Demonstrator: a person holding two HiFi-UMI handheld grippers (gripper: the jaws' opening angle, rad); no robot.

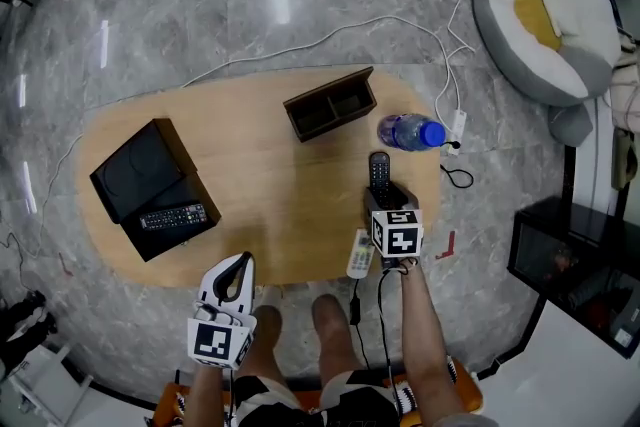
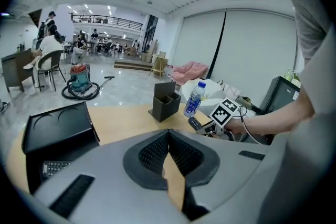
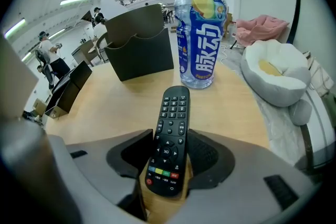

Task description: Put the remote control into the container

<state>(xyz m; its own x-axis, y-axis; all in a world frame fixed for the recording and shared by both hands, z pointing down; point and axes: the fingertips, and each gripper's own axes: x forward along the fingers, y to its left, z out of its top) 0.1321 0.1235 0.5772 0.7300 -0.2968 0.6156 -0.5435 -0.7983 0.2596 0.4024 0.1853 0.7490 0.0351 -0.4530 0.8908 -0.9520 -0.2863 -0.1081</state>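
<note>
My right tongs point(image 3: 170, 131) gripping the black remote point(image 1: 379, 172) by its sides, flat on the counter point(image 1: 270, 185) just before the water bottle point(image 1: 410, 131), container point(image 1: 331, 92) left of that bottle, left tongs point(image 2: 168, 132) pressed together, empty

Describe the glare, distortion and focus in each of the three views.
Head view: white glare streaks on the glossy grey marble floor. Left gripper view: strong fisheye curve, dark corners. Right gripper view: black remote control sharp, clear blue-labelled water bottle bulged, background people soft.
</note>
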